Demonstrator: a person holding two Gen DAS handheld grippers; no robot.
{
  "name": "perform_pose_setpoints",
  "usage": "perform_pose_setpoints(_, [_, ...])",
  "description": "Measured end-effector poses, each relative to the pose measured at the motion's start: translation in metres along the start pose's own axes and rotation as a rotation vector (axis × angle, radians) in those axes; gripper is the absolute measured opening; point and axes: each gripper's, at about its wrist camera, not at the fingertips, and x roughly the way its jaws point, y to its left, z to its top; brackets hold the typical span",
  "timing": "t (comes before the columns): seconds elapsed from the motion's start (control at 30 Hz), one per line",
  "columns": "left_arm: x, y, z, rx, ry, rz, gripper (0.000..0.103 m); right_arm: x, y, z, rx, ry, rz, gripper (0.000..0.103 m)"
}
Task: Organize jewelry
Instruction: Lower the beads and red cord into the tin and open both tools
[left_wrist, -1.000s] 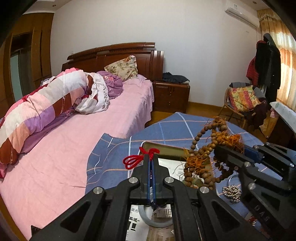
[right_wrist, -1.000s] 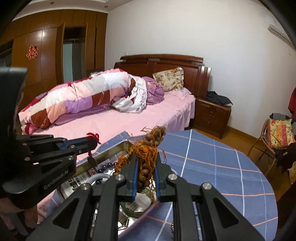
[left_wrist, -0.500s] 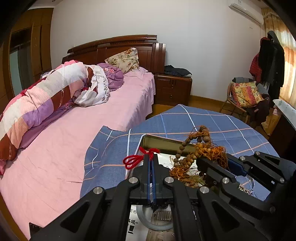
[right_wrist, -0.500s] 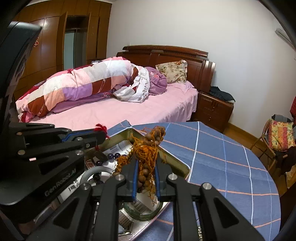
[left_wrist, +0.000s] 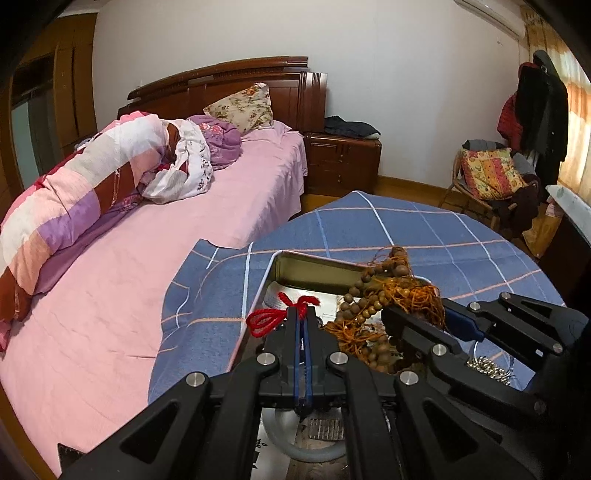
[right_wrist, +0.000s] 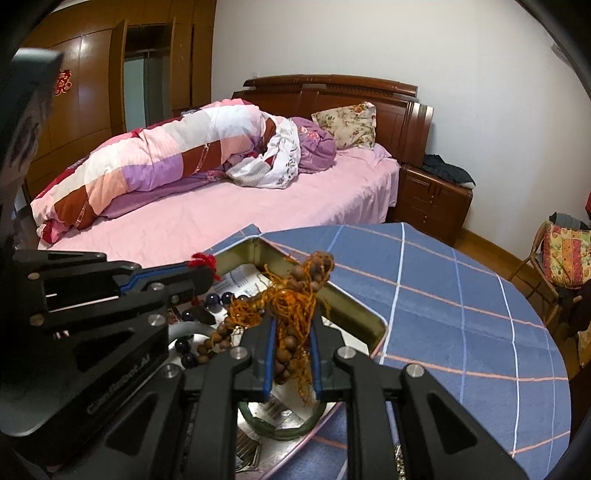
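Two grippers have dropped lower over the tin box (left_wrist: 314, 267): the left gripper (left_wrist: 303, 325) pinches red string (left_wrist: 275, 316), and the right gripper (right_wrist: 293, 341) squeezes wooden beads (right_wrist: 291, 295), ready to go in.

We find little readable text. In the right wrist view, embossed lettering runs along the side of the left gripper (right_wrist: 205, 275) body at lower left of the frame; it is dark on dark and we cannot make out the letters here. A red paper character sign (right_wrist: 62, 82) sits on the wooden wardrobe door (right_wrist: 88, 96) at upper left; it looks like a double-happiness cutout, but we cannot confirm. Printed paper (right_wrist: 242, 277) lines the tin box (right_wrist: 364, 317) at frame centre; its print is too small to read. In the left wrist view, black characters show on that paper at bottom centre, unreadable.
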Motion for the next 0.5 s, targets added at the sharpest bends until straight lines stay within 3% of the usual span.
perform_pose_setpoints(0.07, [0.002, 0.000, -0.001, 0.000, 0.011, -0.002, 0.001, 0.001, 0.000, -0.002, 0.008, 0.008, 0.011, 0.021])
perform_pose_setpoints(0.23, [0.004, 0.001, -0.006, 0.002, 0.036, 0.031, 0.002, -0.003, -0.008, -0.002, 0.043, -0.004, 0.004, 0.048])
perform_pose_setpoints(0.3, [0.004, 0.004, -0.007, -0.018, 0.042, 0.026, 0.008, -0.006, -0.011, -0.003, 0.045, -0.009, -0.005, 0.055])
perform_pose_setpoints(0.33, [0.003, 0.004, -0.008, -0.023, 0.042, 0.030, 0.013, -0.007, -0.011, -0.003, 0.047, -0.010, -0.006, 0.057])
perform_pose_setpoints(0.4, [0.000, 0.005, -0.008, -0.026, 0.031, 0.057, 0.044, -0.011, -0.014, -0.005, 0.054, -0.013, -0.011, 0.057])
perform_pose_setpoints(0.47, [-0.005, 0.008, -0.008, -0.033, 0.009, 0.089, 0.065, -0.015, -0.019, -0.006, 0.065, -0.016, -0.019, 0.059])
perform_pose_setpoints(0.5, [-0.007, 0.009, -0.008, -0.035, -0.004, 0.088, 0.070, -0.018, -0.022, -0.006, 0.072, -0.019, -0.021, 0.064])
